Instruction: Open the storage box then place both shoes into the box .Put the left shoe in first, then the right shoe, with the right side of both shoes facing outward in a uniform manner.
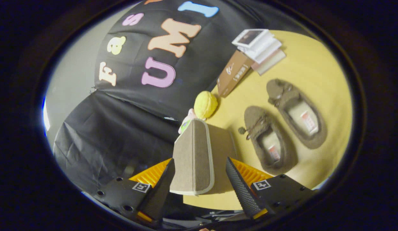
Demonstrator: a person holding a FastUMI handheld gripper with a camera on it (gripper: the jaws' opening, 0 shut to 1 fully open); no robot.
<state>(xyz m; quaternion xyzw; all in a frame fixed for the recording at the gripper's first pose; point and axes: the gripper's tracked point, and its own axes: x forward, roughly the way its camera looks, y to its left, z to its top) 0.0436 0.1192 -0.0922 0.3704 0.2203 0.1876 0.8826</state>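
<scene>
Beige felt fills the gap ahead of us: the storage box (194, 157) stands between the spread fingers of our hand-held gripper (200, 179), which touch nothing we can see. Its long axis runs straight away from us. Beyond our right finger both shoes (283, 125) lie side by side on the yellow surface (324, 70), with free room around them.

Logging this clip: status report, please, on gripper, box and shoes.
Hand-held gripper open, fingers either side of the beige storage box, no firm contact visible. Both brown moccasin shoes on the yellow table, outside box. Yellow ball behind box.
</scene>
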